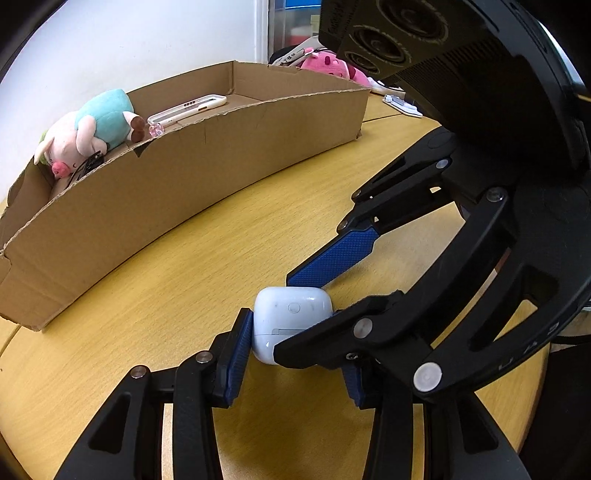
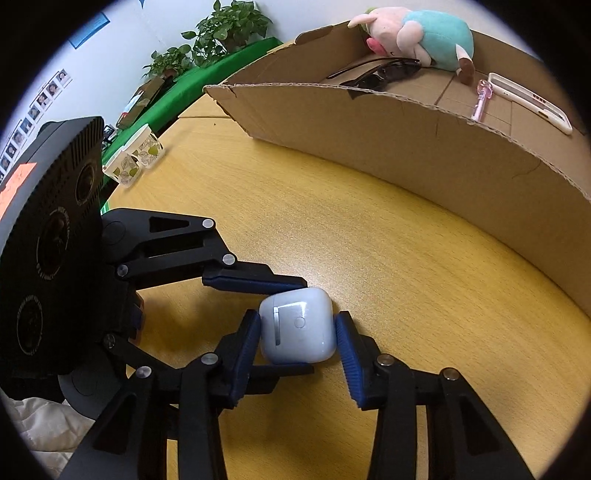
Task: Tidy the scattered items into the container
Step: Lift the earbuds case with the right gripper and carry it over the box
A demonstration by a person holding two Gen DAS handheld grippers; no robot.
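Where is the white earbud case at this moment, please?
The white earbud case lies on the wooden table, outside the cardboard box and on its near side, low in the middle of both wrist views, between the pads of both claws.

We count one white earbud case (image 2: 297, 325) at lower centre, and two grippers around it. One cardboard box (image 2: 424, 147) runs across the upper right; in it we count one plush pig (image 2: 417, 33), one pair of dark sunglasses (image 2: 380, 74), one pink wand-like trinket (image 2: 480, 99) and one white phone case (image 2: 528, 101). At middle left stand two leaf-patterned cups (image 2: 135, 160). In the left wrist view's upper centre lies one pink plush toy (image 1: 332, 66).
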